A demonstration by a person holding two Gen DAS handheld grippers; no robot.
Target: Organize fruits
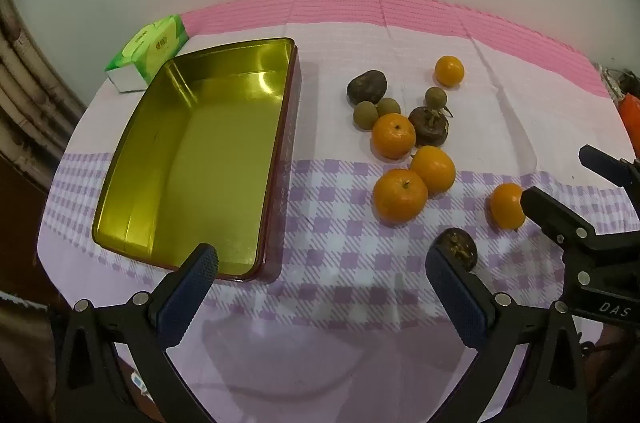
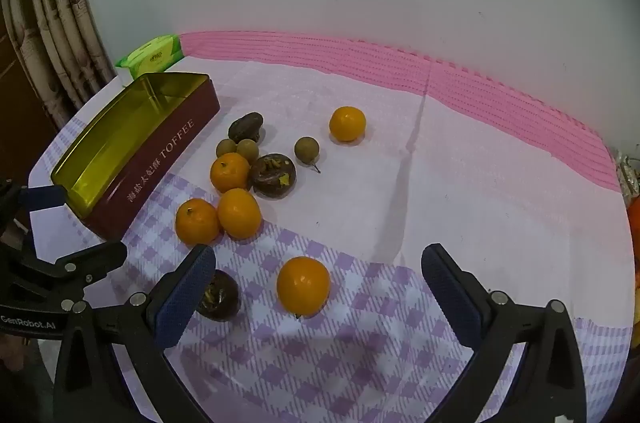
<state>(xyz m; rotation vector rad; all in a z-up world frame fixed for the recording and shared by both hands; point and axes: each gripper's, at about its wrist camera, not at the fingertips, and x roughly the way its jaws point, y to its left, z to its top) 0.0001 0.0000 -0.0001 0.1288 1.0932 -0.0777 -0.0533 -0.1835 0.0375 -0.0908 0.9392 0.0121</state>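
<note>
An empty gold-lined toffee tin (image 1: 208, 159) (image 2: 120, 147) lies open on the left of the cloth. Right of it are several oranges (image 1: 394, 135) (image 2: 230, 171), three small brown longans (image 1: 365, 115) (image 2: 307, 148) and dark round fruits (image 1: 367, 87) (image 2: 274, 175). One orange (image 2: 303, 285) (image 1: 507, 205) sits alone near the front, between the fingers of my open right gripper (image 2: 318, 287) but untouched. A dark fruit (image 1: 458, 247) (image 2: 218, 297) lies by the right finger of my open left gripper (image 1: 322, 279), which holds nothing.
A green tissue pack (image 1: 150, 53) (image 2: 154, 57) stands behind the tin by the wall. The pink and purple checked tablecloth (image 1: 340, 263) covers the round table. Something orange (image 1: 630, 115) sits at the far right edge. A curtain hangs at the left.
</note>
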